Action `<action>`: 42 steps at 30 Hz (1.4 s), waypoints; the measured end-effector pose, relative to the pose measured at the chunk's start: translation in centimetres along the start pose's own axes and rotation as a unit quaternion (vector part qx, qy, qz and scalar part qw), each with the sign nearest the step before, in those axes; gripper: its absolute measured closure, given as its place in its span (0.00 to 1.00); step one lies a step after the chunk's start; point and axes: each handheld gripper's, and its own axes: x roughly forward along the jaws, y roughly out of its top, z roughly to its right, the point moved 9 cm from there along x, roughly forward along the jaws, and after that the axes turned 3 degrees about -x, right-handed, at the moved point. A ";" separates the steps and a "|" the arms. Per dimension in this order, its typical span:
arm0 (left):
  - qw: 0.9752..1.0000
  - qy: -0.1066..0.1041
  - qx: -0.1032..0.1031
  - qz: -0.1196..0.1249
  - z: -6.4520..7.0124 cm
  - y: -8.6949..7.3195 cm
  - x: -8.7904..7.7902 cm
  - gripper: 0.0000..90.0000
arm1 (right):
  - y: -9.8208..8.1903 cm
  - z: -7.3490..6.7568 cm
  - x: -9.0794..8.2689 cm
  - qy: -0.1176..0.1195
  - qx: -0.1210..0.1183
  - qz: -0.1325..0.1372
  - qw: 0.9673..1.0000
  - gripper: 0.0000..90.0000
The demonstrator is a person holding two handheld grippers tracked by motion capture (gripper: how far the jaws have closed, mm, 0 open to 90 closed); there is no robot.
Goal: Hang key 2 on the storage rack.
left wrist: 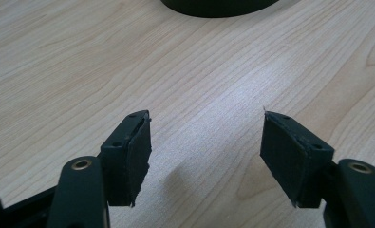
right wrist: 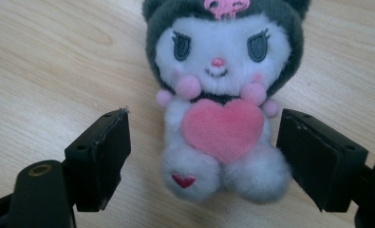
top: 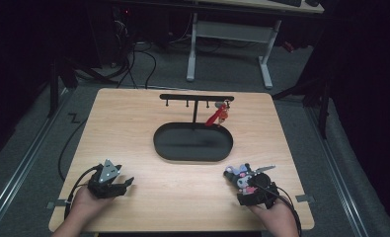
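A small plush toy (right wrist: pixel 218 109) with a dark hood, white face and pink heart lies on the wooden table (top: pixel 133 128) near its front right. My right gripper (right wrist: pixel 203 121) stands open around the toy's body; the left pad is clearly apart from it and the right pad sits close beside its flank. From the high view, the plush toy (top: pixel 239 174) lies just ahead of the right gripper (top: pixel 244 185). My left gripper (top: pixel 127 184) rests at the front left, and its view shows the left gripper (left wrist: pixel 206 128) open over bare wood.
A black hook rack (top: pixel 196 98) rises from an oval black tray (top: pixel 192 145) at the table's middle back. A red charm (top: pixel 218 116) hangs from a right-hand hook. Beyond the table are a white desk frame (top: pixel 229 44) and floor cables (top: pixel 133 64).
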 end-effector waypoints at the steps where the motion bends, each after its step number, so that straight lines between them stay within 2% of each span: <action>1: 1.000 0.000 -0.001 0.000 0.0 0.0 -0.1 0.38 | 0.0 0.1 0.0 -0.003 -0.002 -0.007 1.000 0.22; 8: 1.000 0.000 -0.002 0.001 -0.1 0.0 -0.1 0.38 | 0.1 0.0 0.5 0.004 -0.021 -0.060 0.998 0.22; 11: 1.000 0.000 -0.002 0.001 -0.2 -0.1 -0.1 0.38 | 0.2 0.1 0.8 0.003 -0.031 -0.079 0.996 0.27; 14: 1.000 0.001 -0.003 0.001 -0.2 -0.1 -0.1 0.38 | 0.3 0.2 1.1 0.004 -0.034 -0.090 0.995 0.37; 16: 1.000 0.001 -0.004 0.001 -0.3 -0.1 -0.1 0.38 | 0.5 0.3 1.3 0.005 -0.031 -0.089 0.996 0.44; 19: 1.000 -0.001 -0.007 0.002 -0.4 -0.1 0.0 0.38 | 0.5 0.3 1.4 0.015 -0.019 -0.090 0.996 0.49; 21: 1.000 -0.004 -0.006 0.000 -0.4 -0.2 0.1 0.38 | 0.6 0.4 1.4 0.015 -0.019 -0.089 0.996 0.51; 23: 1.000 -0.004 -0.005 -0.001 -0.4 -0.2 0.1 0.38 | 0.6 0.3 1.4 0.018 -0.016 -0.089 0.996 0.52; 26: 1.000 -0.005 -0.002 0.003 -0.2 -0.1 -0.1 0.38 | 0.7 0.3 1.3 0.010 -0.018 -0.092 0.996 0.53; 31: 1.000 -0.003 -0.004 0.004 -0.3 -0.1 -0.2 0.38 | 0.9 0.2 1.1 0.009 -0.022 -0.090 0.996 0.54; 33: 1.000 -0.001 -0.002 0.003 -0.2 -0.1 -0.2 0.38 | 1.0 0.2 0.8 0.012 -0.016 -0.088 0.996 0.54; 42: 1.000 -0.003 -0.001 0.008 0.2 0.0 -0.6 0.38 | 1.8 0.2 -1.4 0.009 -0.020 -0.082 0.996 0.54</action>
